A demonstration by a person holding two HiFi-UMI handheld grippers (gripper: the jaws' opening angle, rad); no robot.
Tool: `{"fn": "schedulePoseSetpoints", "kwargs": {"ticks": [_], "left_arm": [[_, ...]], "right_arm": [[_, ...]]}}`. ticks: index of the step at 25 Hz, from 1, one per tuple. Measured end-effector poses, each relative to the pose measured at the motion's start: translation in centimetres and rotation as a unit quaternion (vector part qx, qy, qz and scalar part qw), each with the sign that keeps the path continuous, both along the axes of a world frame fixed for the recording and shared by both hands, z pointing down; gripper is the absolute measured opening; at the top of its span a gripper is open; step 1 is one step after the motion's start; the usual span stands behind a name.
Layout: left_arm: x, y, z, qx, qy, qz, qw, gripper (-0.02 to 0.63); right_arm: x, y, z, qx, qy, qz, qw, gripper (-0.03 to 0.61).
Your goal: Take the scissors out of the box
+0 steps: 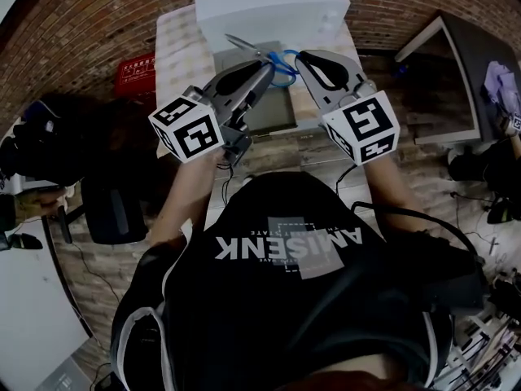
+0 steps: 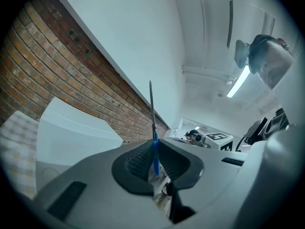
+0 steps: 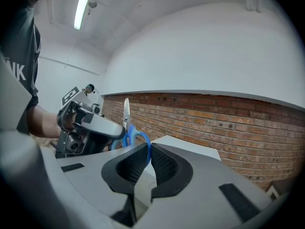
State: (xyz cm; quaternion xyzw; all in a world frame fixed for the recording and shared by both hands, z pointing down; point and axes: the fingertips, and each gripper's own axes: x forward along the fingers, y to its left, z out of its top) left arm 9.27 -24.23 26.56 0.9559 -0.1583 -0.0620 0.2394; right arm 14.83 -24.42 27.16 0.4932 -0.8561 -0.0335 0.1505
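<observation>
Item 1, nearest: my left gripper (image 2: 155, 151), jaws closed on the scissors (image 2: 152, 109). The blue handle is pinched between the ribbed pads and the blade stands up past them.

Item 2: my right gripper (image 3: 145, 149), jaws closed on the rim of one blue handle loop.

Item 3: the scissors themselves, held in the air between my two grippers, over the box (image 1: 277, 114) and not inside it. I judge them light and stiff. The steel blades are likely slick and sharp, and the plastic loops are the surer place to hold, as I hold them now.

Item 4: the grey box, lying on the bench (image 1: 181, 51) under a checked cloth.

Item 5, farthest: a white container (image 1: 273, 2) behind the box.
</observation>
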Motion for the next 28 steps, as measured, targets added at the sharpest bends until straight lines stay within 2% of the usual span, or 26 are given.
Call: {"fn": "schedulePoseSetpoints", "kwargs": {"ticks": [9,28], "left_arm": [[2.2,0.4,0.3,0.009,-0.008,-0.003,0.9999,0.047],[2.2,-0.2,0.3,-0.001,0.005,-0.004,1.0,0.047]], "right_arm": [[2.1,0.2,0.5,-0.002,-0.012,-0.004,1.0,0.057],[2.2,-0.3,0.3,-0.006,-0.005,-0.004,1.0,0.057]]}}
